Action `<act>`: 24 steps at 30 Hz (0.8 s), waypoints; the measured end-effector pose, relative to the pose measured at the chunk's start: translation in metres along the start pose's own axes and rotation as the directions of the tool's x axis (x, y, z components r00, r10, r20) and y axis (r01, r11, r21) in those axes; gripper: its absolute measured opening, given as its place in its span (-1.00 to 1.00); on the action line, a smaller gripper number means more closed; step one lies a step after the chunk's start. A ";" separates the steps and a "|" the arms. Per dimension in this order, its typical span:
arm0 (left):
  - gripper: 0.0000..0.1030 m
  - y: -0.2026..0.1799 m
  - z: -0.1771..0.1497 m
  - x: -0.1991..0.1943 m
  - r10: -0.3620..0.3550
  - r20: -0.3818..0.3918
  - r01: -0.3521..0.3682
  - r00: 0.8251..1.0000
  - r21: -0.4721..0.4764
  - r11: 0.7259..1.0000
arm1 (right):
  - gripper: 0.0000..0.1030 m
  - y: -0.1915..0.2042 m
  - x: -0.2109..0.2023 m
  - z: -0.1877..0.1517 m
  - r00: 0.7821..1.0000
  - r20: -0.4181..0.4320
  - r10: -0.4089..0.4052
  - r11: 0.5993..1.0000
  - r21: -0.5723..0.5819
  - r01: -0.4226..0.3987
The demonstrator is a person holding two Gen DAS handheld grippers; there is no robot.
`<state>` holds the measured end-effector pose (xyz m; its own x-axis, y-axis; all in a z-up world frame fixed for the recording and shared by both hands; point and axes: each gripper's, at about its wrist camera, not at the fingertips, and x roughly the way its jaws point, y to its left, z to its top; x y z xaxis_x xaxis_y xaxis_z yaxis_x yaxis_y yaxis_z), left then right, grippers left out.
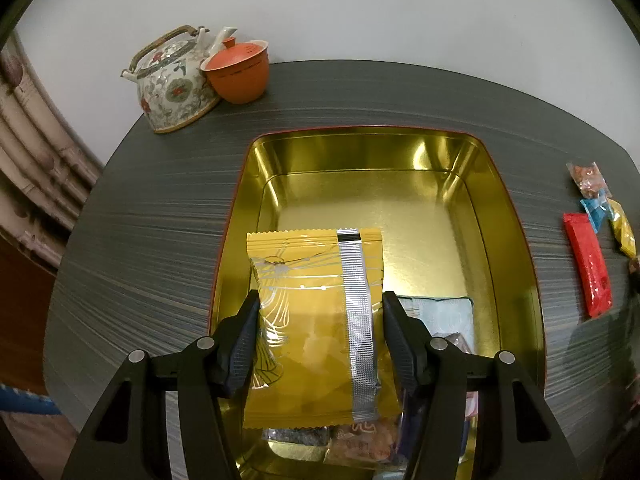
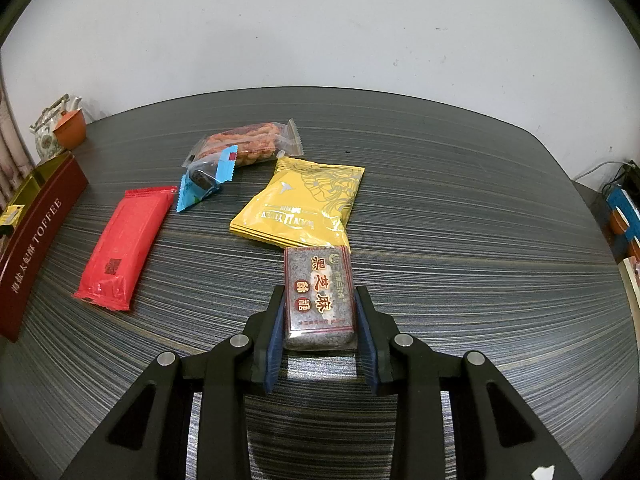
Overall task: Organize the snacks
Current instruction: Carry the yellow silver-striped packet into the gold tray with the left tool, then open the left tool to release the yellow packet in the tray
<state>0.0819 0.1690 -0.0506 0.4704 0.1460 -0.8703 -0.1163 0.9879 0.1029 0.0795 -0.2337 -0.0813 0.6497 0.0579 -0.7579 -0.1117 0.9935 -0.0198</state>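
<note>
My left gripper is shut on a yellow snack packet with a silver seam strip, held over the near end of the open gold tin. Several packets lie in the tin's near end beneath it, partly hidden, among them a pale blue one. My right gripper is shut on a grey sesame candy bar with red lettering, low over the table. Beyond it lie a yellow packet, a red packet, a blue packet and a clear packet of brown twists.
A floral teapot and an orange lidded cup stand at the table's far left corner. The tin's dark red side reads TOFFEE at the left of the right wrist view. Boxes and cables sit off the table's right edge.
</note>
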 end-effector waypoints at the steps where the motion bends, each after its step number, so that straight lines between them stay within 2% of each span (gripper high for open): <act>1: 0.15 0.000 0.000 0.000 0.002 0.000 -0.002 1.000 0.002 1.000 | -0.41 0.000 0.000 0.000 1.000 0.000 0.000 1.000 0.000 0.000; 12: 0.19 0.003 0.000 -0.006 -0.009 -0.018 0.009 1.000 0.031 0.999 | -0.41 0.000 0.000 0.000 1.000 0.000 -0.002 1.000 -0.002 0.002; 17: 0.29 0.005 -0.003 -0.018 -0.017 0.015 0.017 1.000 0.037 0.999 | -0.41 0.000 -0.001 0.000 1.000 0.000 -0.003 1.000 -0.002 0.003; 24: 0.33 0.014 -0.012 -0.044 -0.021 0.078 0.020 0.997 0.016 1.000 | -0.41 0.000 -0.001 0.000 1.000 -0.001 -0.005 1.000 -0.005 0.005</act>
<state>0.0487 0.1760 -0.0169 0.5393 0.1285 -0.8322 -0.0923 0.9914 0.0932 0.0788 -0.2342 -0.0807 0.6497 0.0528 -0.7584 -0.1119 0.9934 -0.0267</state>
